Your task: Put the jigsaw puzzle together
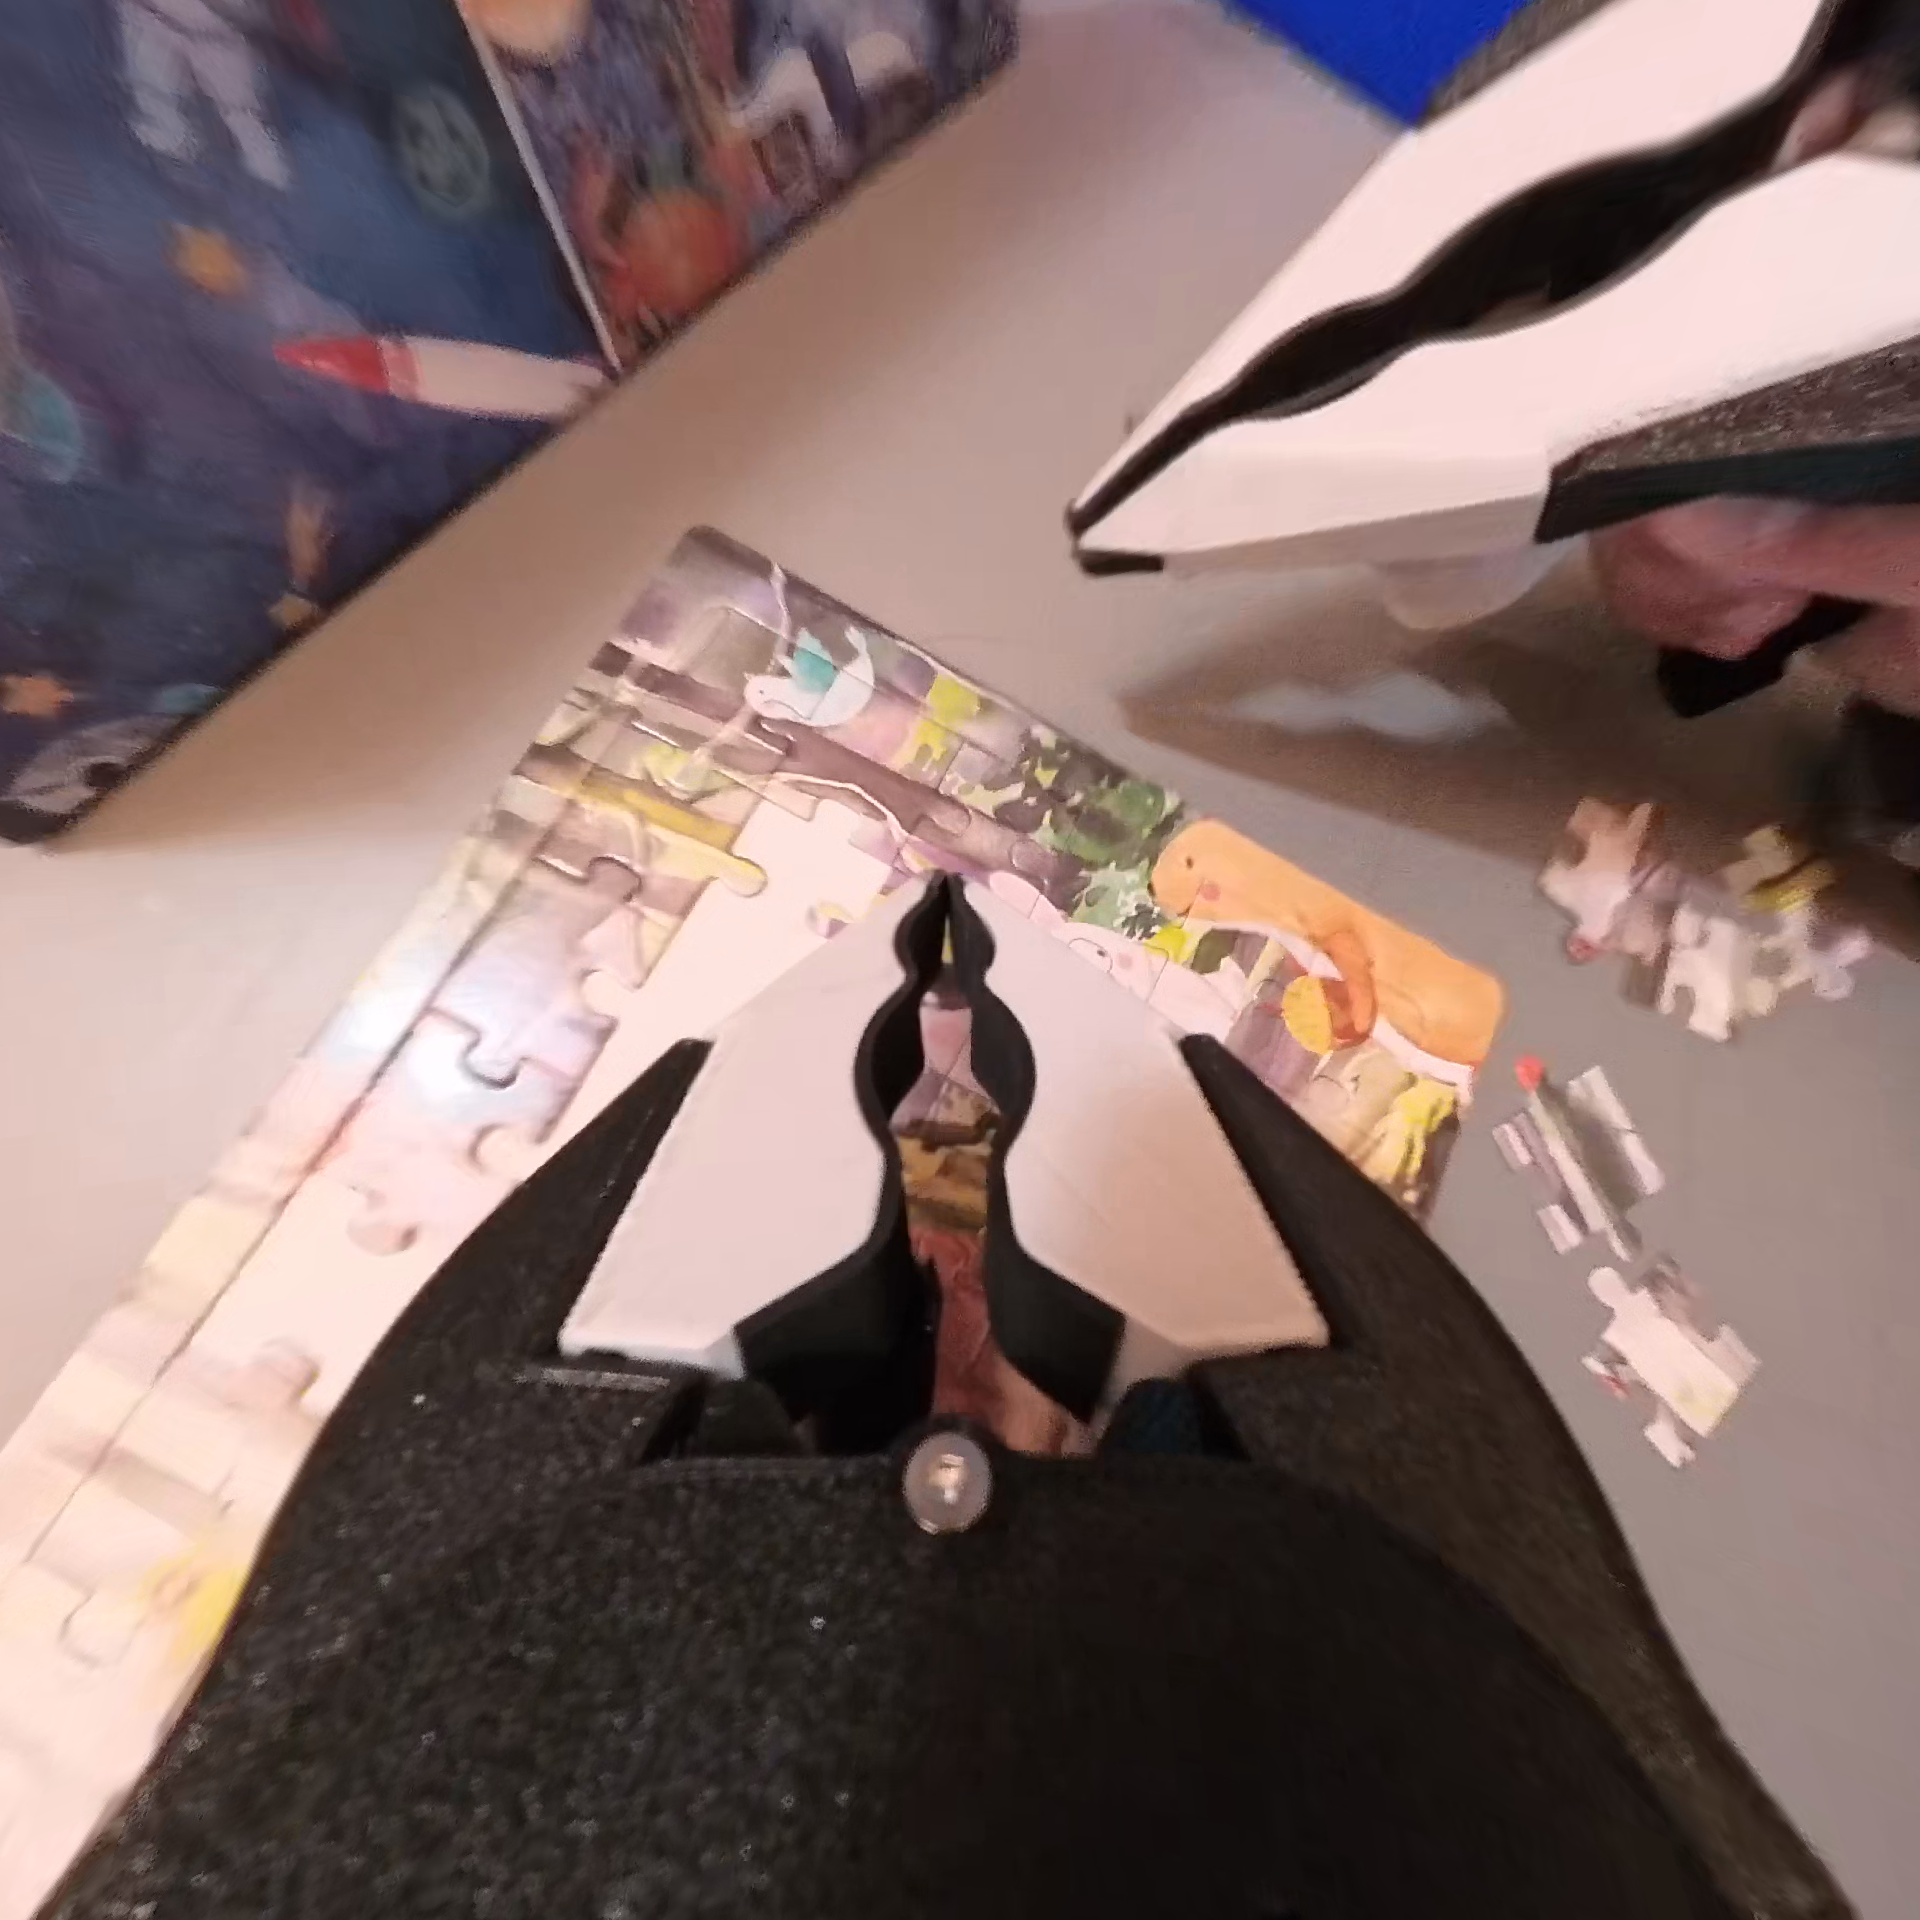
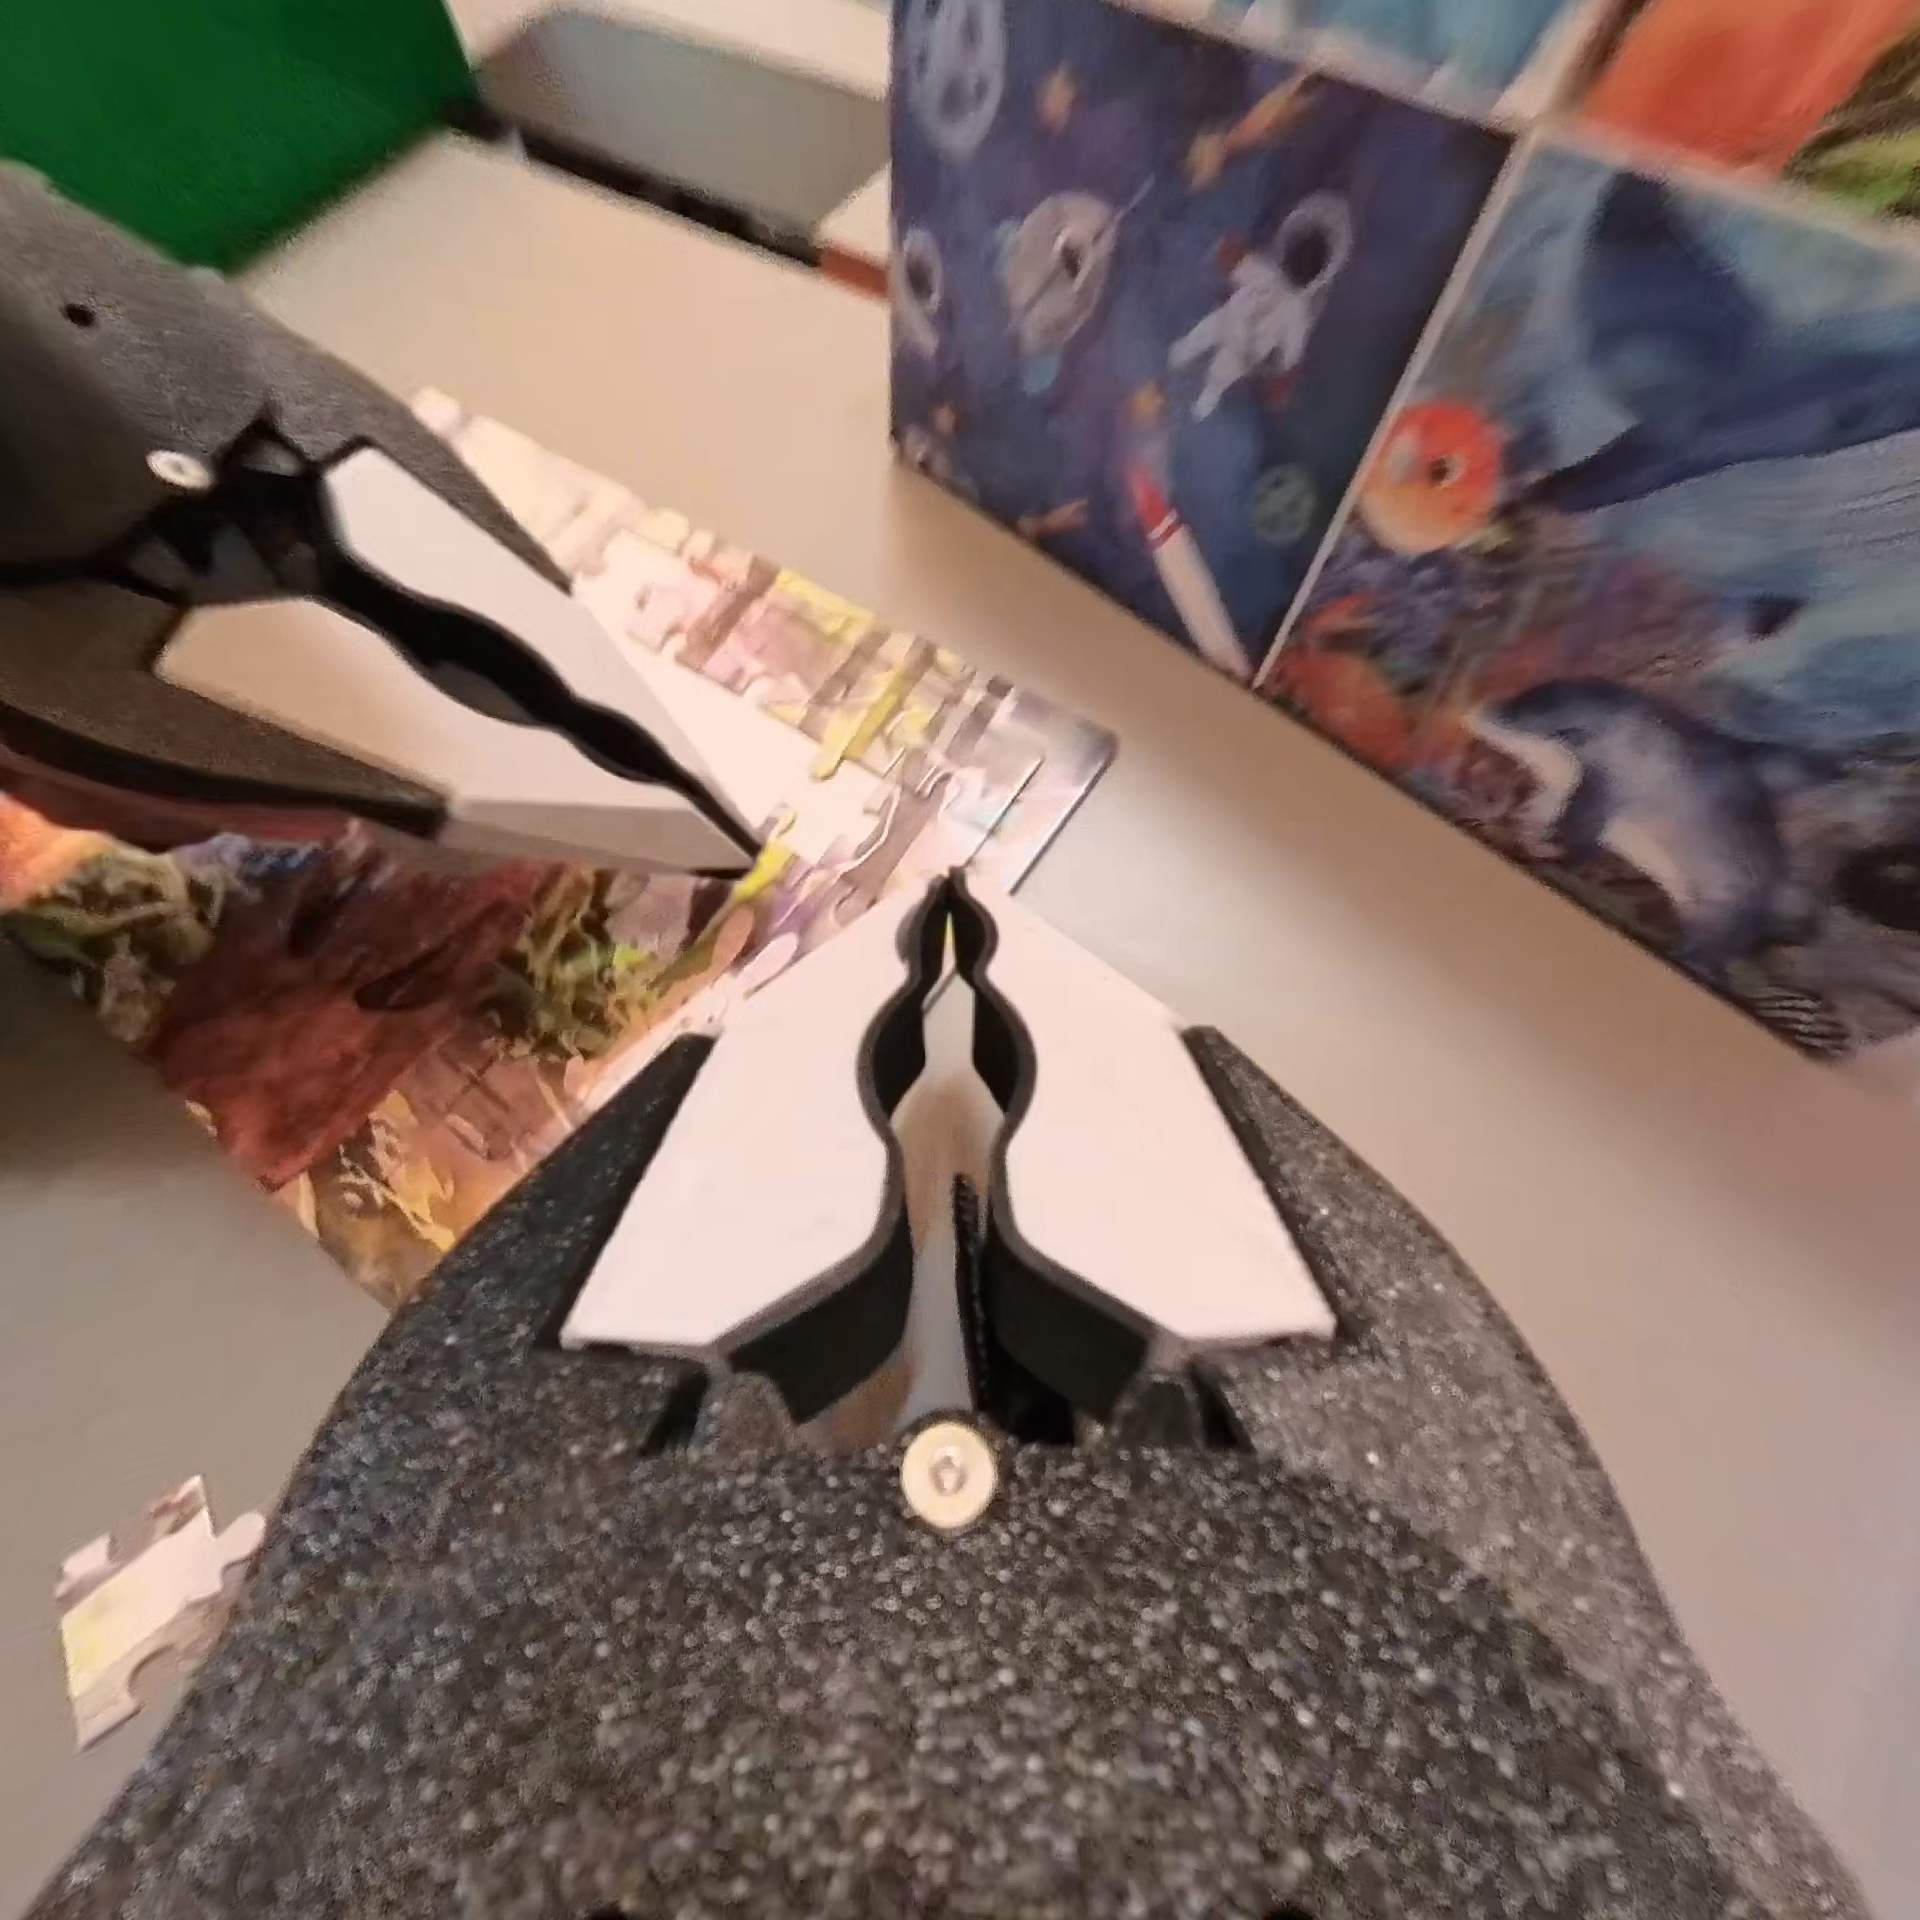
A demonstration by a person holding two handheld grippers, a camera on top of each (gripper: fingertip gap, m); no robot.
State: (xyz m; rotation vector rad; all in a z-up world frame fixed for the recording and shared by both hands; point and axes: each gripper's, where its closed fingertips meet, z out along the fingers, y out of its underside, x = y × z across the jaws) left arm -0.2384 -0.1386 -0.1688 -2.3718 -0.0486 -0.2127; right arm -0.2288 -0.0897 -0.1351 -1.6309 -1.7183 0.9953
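Observation:
The partly joined jigsaw puzzle (image 1: 1039, 790) lies flat on the pale table (image 1: 831, 364), with a white gap in its middle. My left gripper (image 1: 948, 899) is shut and empty, its tips down on the puzzle near that gap. My right gripper (image 1: 1096, 540) is shut and empty, hovering above the table just beyond the puzzle's far edge. In the right wrist view the right gripper (image 2: 951, 904) sits over the puzzle's (image 2: 395, 987) corner, and the left gripper (image 2: 738, 857) touches the picture. Three loose pieces or clumps (image 1: 1704, 914) (image 1: 1579, 1153) (image 1: 1662, 1361) lie right of the puzzle.
A tall picture-covered puzzle box (image 1: 260, 364) stands behind the puzzle, close to its far edge; it also shows in the right wrist view (image 2: 1455, 416). One loose piece (image 2: 145, 1600) lies near my right gripper's body. A green panel (image 2: 208, 104) and a grey bin (image 2: 675, 104) stand beyond the table. The left gripper's tips are roughly 6 centimetres from the right gripper's.

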